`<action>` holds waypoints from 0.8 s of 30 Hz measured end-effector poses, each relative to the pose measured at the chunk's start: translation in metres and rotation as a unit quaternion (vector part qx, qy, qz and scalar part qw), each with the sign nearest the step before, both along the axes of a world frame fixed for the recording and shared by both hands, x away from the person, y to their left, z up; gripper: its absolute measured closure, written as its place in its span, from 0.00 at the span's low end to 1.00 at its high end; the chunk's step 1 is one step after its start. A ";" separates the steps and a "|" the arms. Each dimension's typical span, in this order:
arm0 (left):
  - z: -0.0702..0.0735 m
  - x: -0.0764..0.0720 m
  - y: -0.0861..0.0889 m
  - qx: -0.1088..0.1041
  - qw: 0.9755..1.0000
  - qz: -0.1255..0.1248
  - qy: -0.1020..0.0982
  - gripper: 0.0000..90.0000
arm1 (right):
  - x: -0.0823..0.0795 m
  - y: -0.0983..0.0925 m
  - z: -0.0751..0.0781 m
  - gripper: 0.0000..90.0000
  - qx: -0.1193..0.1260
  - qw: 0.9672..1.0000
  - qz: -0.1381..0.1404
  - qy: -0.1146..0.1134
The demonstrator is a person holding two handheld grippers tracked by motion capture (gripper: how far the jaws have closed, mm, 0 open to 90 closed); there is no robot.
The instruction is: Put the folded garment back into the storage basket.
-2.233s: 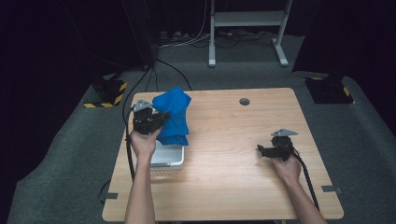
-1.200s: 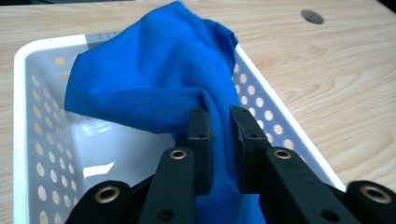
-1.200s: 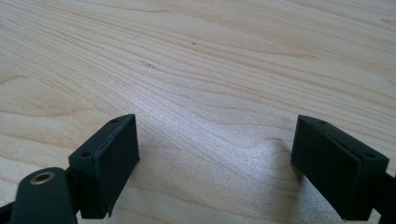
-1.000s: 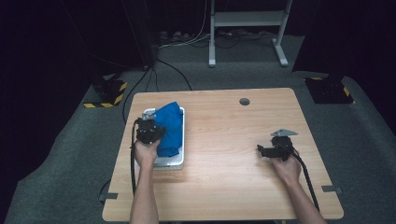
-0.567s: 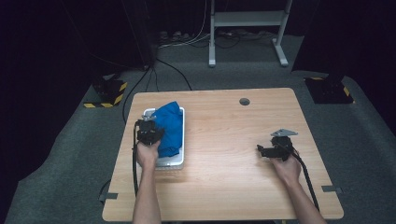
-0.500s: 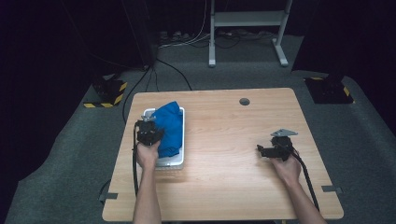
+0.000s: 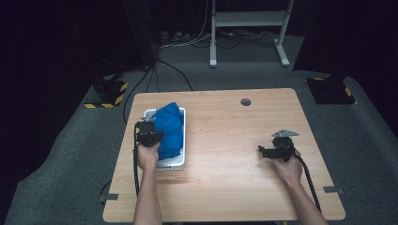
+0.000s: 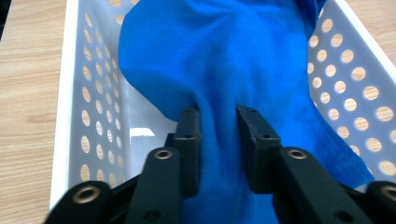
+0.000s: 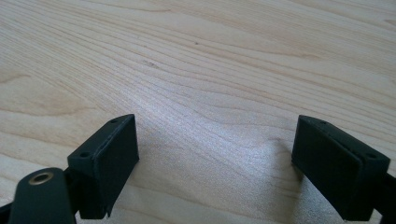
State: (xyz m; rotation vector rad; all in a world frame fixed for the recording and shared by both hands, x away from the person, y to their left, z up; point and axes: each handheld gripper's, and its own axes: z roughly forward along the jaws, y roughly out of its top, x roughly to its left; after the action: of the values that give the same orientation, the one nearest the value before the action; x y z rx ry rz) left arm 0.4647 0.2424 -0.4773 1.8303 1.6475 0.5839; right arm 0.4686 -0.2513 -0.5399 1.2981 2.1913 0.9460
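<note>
One blue cloth (image 8: pixel 243 70) is lying bunched in the one white perforated basket (image 8: pixel 88 93), which is sitting near the left edge of the wooden surface (image 7: pixel 225 140); the left gripper (image 8: pixel 217 116) is poised over the basket's near end, its jaws having just been opening, and a fold of the cloth is standing up in the narrow gap between them; whether the pads are pressing that fold I cannot tell. The left gripper view is giving the close detail: the round holes in the basket's walls, the hem of the cloth at lower right; the high view is showing the cloth (image 7: pixel 168 129) heaped above the basket's rim (image 7: pixel 183 140), and both forearms coming in from below. The right gripper (image 7: pixel 264 152) is resting well apart on the bare right side; its own view is showing the two jaws spread wide over wood grain, with nothing between them (image 9: pixel 215 154).
</note>
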 end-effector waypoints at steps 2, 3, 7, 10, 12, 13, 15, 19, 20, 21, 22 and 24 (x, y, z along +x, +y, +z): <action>0.000 -0.001 0.000 -0.003 1.000 0.006 -0.003 0.70 | 0.000 0.000 0.000 0.16 0.000 1.000 0.000 0.000; 0.000 -0.001 0.003 -0.026 0.999 0.018 -0.003 0.66 | 0.000 0.000 0.000 0.16 0.000 1.000 0.000 0.000; 0.002 -0.002 0.005 -0.032 0.999 0.031 -0.016 0.52 | 0.000 0.000 0.000 0.16 0.000 1.000 0.000 0.000; 0.003 -0.003 0.005 -0.033 0.998 0.036 -0.026 0.44 | 0.000 0.000 0.000 0.16 0.000 1.000 0.000 0.000; 0.005 -0.003 0.005 -0.037 0.998 0.036 -0.032 0.39 | 0.000 0.000 0.000 0.16 0.000 1.000 0.000 0.000; 0.005 -0.003 0.005 -0.038 0.998 0.035 -0.034 0.39 | 0.000 0.000 0.000 0.16 0.000 1.000 0.001 0.000; 0.006 -0.001 0.004 -0.044 0.998 0.034 -0.037 0.36 | 0.000 0.000 0.000 0.16 0.000 1.000 0.001 0.000; 0.006 0.002 0.000 -0.049 0.997 0.043 -0.040 0.27 | 0.000 0.000 0.000 0.16 0.000 1.000 0.001 0.000; 0.006 0.003 -0.001 -0.052 0.997 0.039 -0.041 0.27 | 0.000 0.000 0.000 0.16 0.000 1.000 0.001 0.001; 0.006 0.003 -0.001 -0.052 0.997 0.039 -0.041 0.26 | 0.000 0.000 0.000 0.16 0.000 1.000 0.001 0.001; 0.006 0.003 -0.001 -0.054 0.997 0.037 -0.040 0.26 | 0.000 0.000 0.000 0.16 0.000 1.000 0.001 0.001; 0.006 0.004 -0.002 -0.058 0.997 0.033 -0.042 0.22 | 0.000 0.000 0.000 0.16 0.000 1.000 0.001 0.001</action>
State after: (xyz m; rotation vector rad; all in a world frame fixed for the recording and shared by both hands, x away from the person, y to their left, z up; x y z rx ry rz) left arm 0.4685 0.2401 -0.4715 1.6529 1.6562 0.5727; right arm 0.4685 -0.2509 -0.5399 1.2969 2.1940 0.9472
